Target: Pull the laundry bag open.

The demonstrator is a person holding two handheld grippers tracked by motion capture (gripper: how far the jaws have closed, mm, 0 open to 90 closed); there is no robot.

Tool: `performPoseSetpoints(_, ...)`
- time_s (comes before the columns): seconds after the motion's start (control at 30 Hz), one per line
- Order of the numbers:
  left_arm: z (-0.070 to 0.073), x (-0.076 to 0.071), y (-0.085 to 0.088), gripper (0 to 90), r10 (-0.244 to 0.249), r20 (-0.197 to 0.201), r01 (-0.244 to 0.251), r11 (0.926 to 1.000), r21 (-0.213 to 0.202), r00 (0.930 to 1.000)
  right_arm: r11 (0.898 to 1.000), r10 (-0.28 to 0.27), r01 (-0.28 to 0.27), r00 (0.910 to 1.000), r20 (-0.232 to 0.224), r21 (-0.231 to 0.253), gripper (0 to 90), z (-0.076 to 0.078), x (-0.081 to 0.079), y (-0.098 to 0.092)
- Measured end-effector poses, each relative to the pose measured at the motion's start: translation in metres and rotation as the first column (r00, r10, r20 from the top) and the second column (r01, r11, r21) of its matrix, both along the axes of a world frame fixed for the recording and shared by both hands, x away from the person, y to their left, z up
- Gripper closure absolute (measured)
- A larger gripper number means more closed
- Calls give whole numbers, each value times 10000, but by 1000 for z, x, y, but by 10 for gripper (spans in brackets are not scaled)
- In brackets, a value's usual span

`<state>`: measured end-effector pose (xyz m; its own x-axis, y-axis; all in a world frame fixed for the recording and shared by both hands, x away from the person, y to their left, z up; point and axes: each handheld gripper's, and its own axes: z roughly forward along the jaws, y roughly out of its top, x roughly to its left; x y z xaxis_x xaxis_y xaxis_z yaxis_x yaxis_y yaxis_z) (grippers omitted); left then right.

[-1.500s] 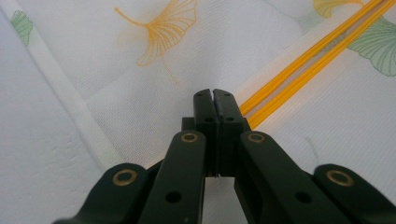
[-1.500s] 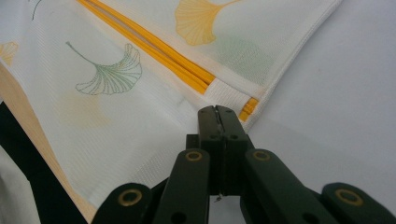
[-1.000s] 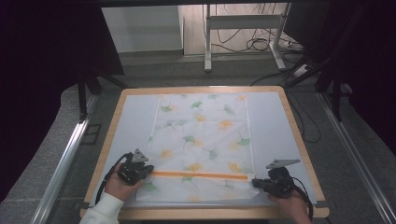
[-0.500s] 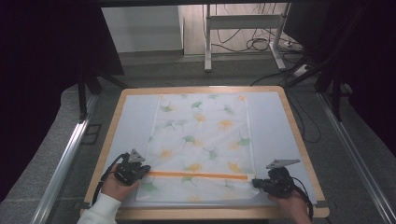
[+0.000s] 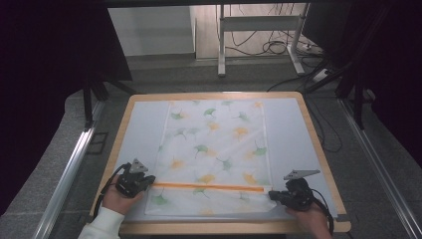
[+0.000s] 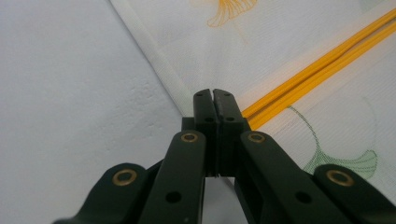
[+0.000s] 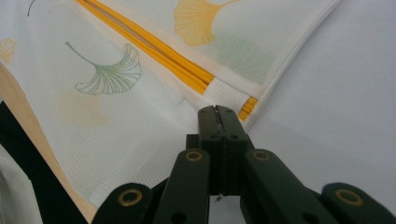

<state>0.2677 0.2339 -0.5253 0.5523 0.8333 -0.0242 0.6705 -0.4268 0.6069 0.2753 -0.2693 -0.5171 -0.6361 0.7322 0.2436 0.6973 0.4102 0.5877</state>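
Two closed grippers sit at the ends of the orange zipper [image 5: 208, 187] that crosses the near part of your white leaf-print mesh bag [image 5: 215, 149], which lies flat down the middle of the white mat [image 5: 142, 124] on the wooden-edged table [image 5: 313, 134]. Your left gripper [image 5: 149, 179] has its jaws pressed together at the bag's left hem, right where the zipper begins; whether they pinch any fabric there you cannot tell. Your right gripper [image 5: 272, 194] has its jaws together too, with the tips over the bag's right corner by the zipper's end. You have bare mat on both sides of the bag, wider on the left, and a narrow strip between its near hem and the table's front edge; the far hem reaches almost to the far rim. Compared with a second ago, your left gripper has shifted slightly, while the right one and the bag lie as they did.
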Motion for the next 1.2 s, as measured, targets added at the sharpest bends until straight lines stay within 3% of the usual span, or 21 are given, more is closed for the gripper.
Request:
performPoseSetpoints(0.3,1,4,-2,895,-149,-8,149,9995,-269,9999,10000,96,-96,10000,-11,-4,900,0,0,-1)
performPoseSetpoints(0.57,3,4,-4,885,-321,209,330,9983,-479,9993,9998,92,-86,9995,292,-190,897,2,-4,0)
performPoseSetpoints(0.67,3,3,-4,794,-433,355,457,9965,-707,9984,9995,95,-81,9987,501,-292,852,5,-6,-1)
performPoseSetpoints(0.73,6,1,-3,734,-397,678,452,9956,-817,9969,9998,147,-135,9970,756,-166,838,8,-7,-1)
performPoseSetpoints(0.8,10,0,1,717,-262,988,384,9916,-1237,9948,9998,211,-211,9945,1030,-9,803,11,-7,0)
performPoseSetpoints(0.9,14,2,6,647,300,1321,-100,9888,-1490,9908,9994,242,-279,9882,1511,223,721,15,-5,1)
performPoseSetpoints(1.0,14,7,12,589,684,1499,-450,9870,-1546,9863,9993,-78,5,9811,1936,379,596,19,3,0)
performPoseSetpoints(1.1,11,14,18,548,1072,1637,-806,9837,-1609,9807,9974,-481,353,9753,2154,629,526,21,16,-4)
performPoseSetpoints(1.2,10,20,22,529,1301,1845,-1027,9832,-1510,9742,9952,-738,584,9752,2085,790,471,19,35,-9)
